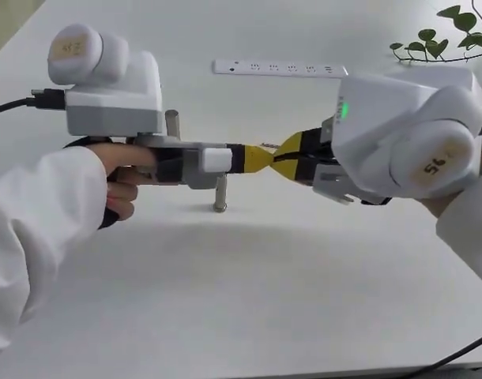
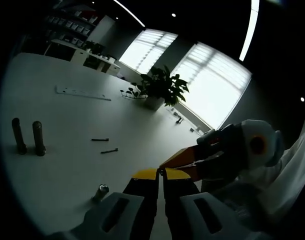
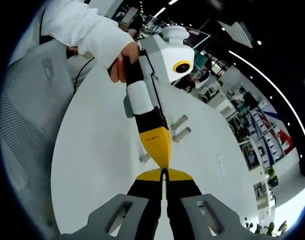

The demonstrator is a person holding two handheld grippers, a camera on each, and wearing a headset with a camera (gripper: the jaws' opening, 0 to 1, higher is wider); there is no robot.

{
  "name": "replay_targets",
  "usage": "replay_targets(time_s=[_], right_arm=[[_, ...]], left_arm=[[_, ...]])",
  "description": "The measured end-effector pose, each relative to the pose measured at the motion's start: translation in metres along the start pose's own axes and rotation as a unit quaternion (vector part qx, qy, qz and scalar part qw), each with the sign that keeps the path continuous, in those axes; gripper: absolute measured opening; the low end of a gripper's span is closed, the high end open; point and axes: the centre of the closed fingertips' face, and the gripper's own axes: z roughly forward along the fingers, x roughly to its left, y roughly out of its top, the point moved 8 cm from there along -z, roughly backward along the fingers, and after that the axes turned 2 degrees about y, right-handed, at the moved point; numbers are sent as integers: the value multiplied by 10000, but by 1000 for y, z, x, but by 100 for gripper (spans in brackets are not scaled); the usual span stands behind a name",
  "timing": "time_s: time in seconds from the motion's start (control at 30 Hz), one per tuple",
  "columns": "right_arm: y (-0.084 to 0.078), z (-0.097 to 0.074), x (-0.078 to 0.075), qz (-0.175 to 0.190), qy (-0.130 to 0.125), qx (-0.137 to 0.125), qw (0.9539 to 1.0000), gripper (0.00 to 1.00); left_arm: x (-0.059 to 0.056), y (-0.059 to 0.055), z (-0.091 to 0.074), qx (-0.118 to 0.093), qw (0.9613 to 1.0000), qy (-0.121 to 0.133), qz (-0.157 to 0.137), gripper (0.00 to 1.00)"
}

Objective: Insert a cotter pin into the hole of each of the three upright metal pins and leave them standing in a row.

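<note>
Our left gripper (image 1: 263, 157), jaws closed, has a metal pin (image 1: 220, 193) standing at its seven o'clock. Our right gripper (image 1: 287, 150), also closed, meets it tip-to-tip: likely a cotter pin handover, too small to confirm. Next, we aim for the hole.

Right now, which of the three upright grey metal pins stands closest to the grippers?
The lone grey metal pin just beside the left gripper; the other two pins stand paired farther away.
</note>
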Motion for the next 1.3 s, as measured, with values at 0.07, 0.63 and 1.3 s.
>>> replay_targets(time_s=[0.07, 0.63, 1.3], right_arm=[[0, 0, 0, -8, -4, -9, 10000, 0], [4, -1, 5, 98, 80, -10, 9999, 0], [7, 0, 4, -32, 386, -172, 9991, 0]], left_arm=[[1, 0, 0, -3, 10000, -15, -48, 1], [1, -1, -4, 297, 9991, -56, -307, 0], [-6, -2, -12, 408, 9991, 66, -19, 0]])
